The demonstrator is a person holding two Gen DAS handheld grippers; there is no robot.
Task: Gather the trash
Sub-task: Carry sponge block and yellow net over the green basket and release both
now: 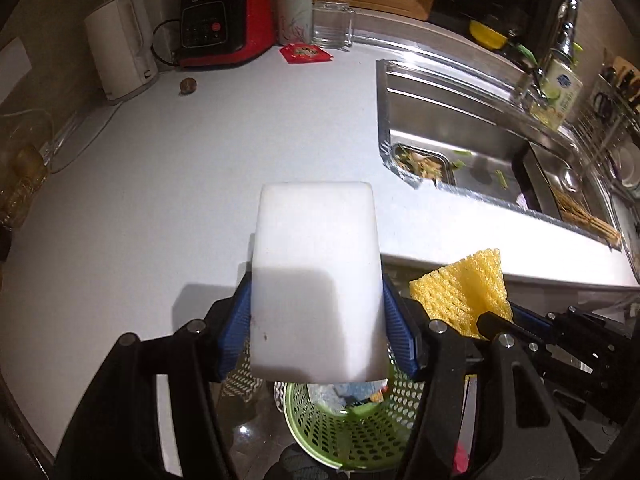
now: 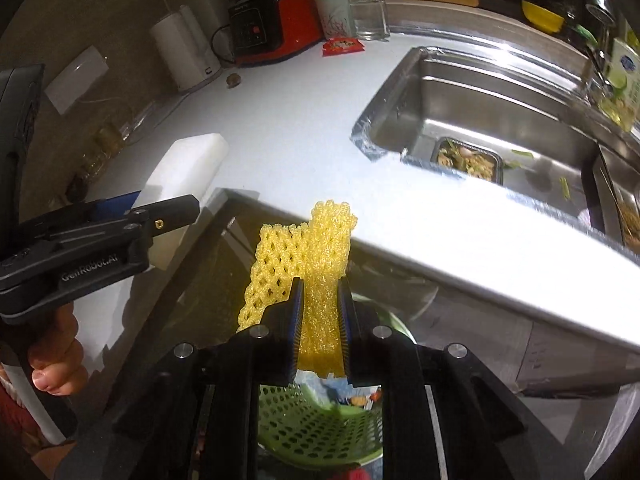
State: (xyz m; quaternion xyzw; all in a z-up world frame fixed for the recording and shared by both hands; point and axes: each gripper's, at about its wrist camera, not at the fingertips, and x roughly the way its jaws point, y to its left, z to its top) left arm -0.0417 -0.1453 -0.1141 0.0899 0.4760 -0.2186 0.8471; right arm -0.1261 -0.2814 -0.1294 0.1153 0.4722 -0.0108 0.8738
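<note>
Left gripper (image 1: 318, 320) clamps a white foam block (image 1: 316, 280); right gripper (image 2: 320, 320) pinches yellow foam netting (image 2: 308, 248); green perforated basket (image 1: 352, 436) at frame bottom.

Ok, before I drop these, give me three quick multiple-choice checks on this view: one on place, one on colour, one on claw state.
1. Where is the green basket?
A. On the counter
B. In the sink
C. Below both claws, off the counter edge

2. What colour is the foam net?
A. Yellow
B. Red
C. Blue

3. What is the left claw doing?
A. Open and holding nothing
B. Shut on the white block
C. Shut on the foam net

Answers:
1. C: both wrist views show the basket under the fingers, beyond the counter edge.
2. A: the mesh in the right claw is plainly yellow.
3. B: the blue pads press on both sides of the block.
</note>
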